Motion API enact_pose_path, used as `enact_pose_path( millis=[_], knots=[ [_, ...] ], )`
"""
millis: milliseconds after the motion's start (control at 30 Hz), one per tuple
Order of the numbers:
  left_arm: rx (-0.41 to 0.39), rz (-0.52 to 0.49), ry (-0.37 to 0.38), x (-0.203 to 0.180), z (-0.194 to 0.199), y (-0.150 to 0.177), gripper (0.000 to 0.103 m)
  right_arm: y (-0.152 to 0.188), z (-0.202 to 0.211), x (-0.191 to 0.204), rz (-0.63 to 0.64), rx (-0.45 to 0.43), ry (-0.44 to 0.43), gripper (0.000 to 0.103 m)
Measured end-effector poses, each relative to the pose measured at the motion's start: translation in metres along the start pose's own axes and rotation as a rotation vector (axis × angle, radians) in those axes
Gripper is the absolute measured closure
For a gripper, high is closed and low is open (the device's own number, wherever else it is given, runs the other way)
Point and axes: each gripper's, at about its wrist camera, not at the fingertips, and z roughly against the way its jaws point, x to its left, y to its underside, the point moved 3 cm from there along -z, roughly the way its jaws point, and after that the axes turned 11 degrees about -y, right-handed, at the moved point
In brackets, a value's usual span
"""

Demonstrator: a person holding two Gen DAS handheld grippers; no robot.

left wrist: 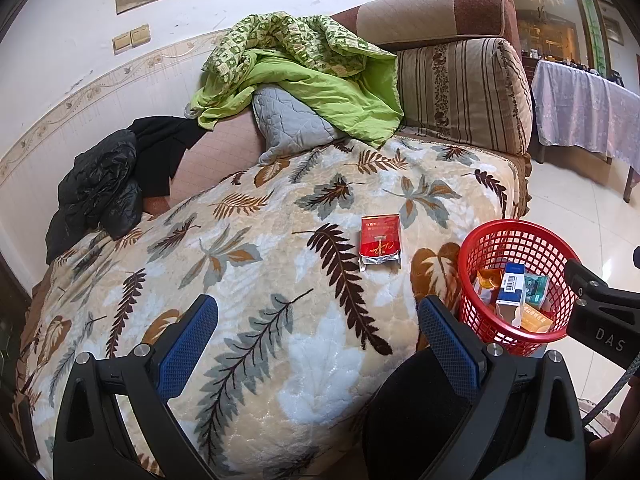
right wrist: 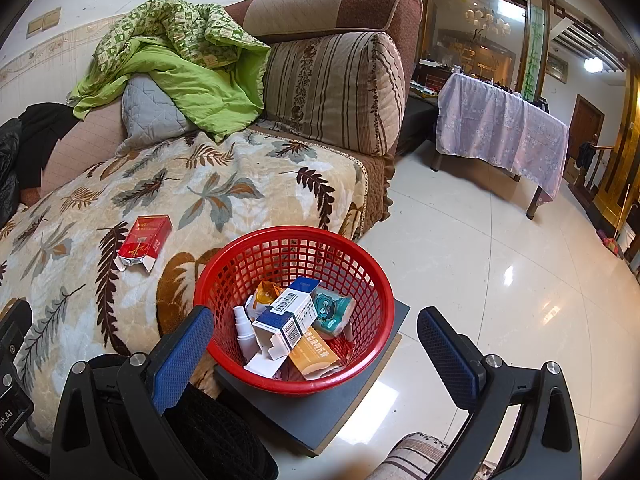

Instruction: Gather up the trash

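Lying flat on the leaf-print blanket (left wrist: pixel 248 280) near the sofa's front edge, the red cigarette pack (left wrist: pixel 380 245) sits ahead of the empty, wide-open left gripper (left wrist: pixel 318 344), its long axis pointing away; the right gripper (right wrist: pixel 316 354), likewise open, hovers over the red basket (right wrist: pixel 362 268).

A crumpled red cigarette pack (left wrist: pixel 380 245) lies flat on the blanket, near the part-filled red basket (right wrist: pixel 294 308).

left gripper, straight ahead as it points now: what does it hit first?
Probably the leaf blanket. The left gripper is open above it, and the red pack lies further on, slightly right of centre. Depth is unclear through the fisheye.
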Motion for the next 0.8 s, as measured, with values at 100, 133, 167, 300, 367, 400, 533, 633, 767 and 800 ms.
enact_pose_path(
  millis=[100,133,167,300,367,400,533,633,767,800],
  knots=[
    [0.000,0.001,-0.001,0.000,0.000,0.000,0.003,0.001,0.000,0.000,0.000,0.000,-0.001,0.000],
    [-0.001,0.001,0.000,0.000,0.000,0.000,0.003,0.000,0.000,0.000,0.000,0.000,0.000,0.000],
    [0.000,0.001,0.000,0.000,0.000,0.000,0.003,-0.001,0.000,0.000,0.000,0.000,0.000,0.000],
    [0.002,0.004,0.004,0.000,0.000,0.001,0.003,0.005,0.000,0.000,0.001,0.003,-0.002,0.000],
    [0.011,0.009,0.011,0.000,-0.001,0.001,0.003,0.004,-0.001,0.000,0.004,0.000,-0.003,0.000],
    [0.019,0.014,0.013,0.000,-0.001,-0.001,0.003,0.005,-0.002,0.000,0.006,0.000,-0.006,0.000],
    [0.037,0.055,-0.007,0.008,-0.005,-0.004,0.003,0.001,-0.007,0.008,0.035,-0.005,-0.031,0.000],
    [0.080,0.127,-0.009,0.027,-0.016,-0.004,0.003,-0.012,-0.014,0.027,0.089,0.001,-0.074,0.000],
    [0.157,0.291,-0.036,0.077,-0.039,0.006,0.003,-0.035,-0.023,0.068,0.178,0.003,-0.168,0.000],
    [0.176,0.315,-0.048,0.088,-0.045,0.009,0.003,-0.042,-0.026,0.088,0.208,0.005,-0.214,0.000]
  ],
)
